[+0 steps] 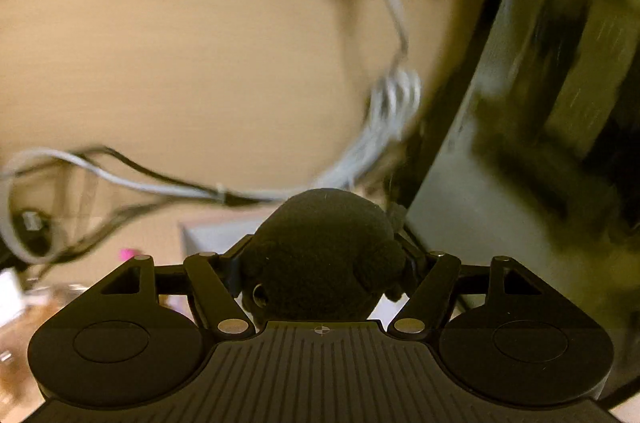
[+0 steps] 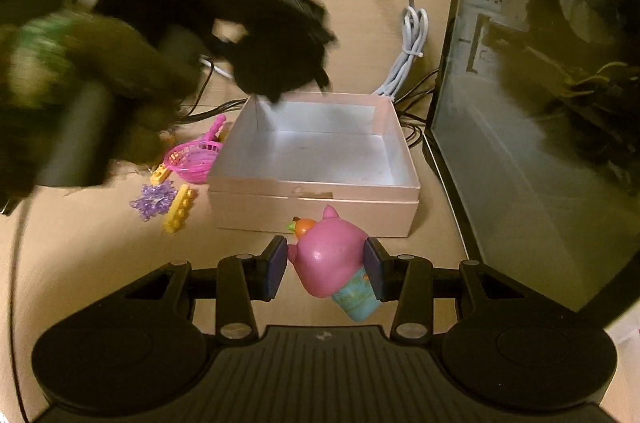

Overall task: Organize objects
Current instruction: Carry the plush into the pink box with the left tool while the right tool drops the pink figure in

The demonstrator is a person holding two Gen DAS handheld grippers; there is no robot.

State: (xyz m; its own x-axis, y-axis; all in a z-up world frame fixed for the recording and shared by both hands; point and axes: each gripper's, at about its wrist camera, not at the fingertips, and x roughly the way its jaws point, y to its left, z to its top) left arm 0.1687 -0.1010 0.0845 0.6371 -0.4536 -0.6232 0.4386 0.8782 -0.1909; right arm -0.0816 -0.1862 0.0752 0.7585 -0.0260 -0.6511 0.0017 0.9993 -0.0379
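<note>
Held between the right gripper [image 2: 327, 271] fingers [image 2: 276, 273], closed on it: pink ice-cream toy [image 2: 330, 263], long axis tilted, blue cone pointing down-right, just before the open box [image 2: 316, 179] on the worktop [image 2: 100, 255]. Left gripper [image 1: 320, 263] fingers clasping a black plush toy [image 1: 320, 255].

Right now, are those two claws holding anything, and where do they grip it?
The right gripper pinches a pink toy by its sides. The left gripper clasps a black plush around its body.
</note>
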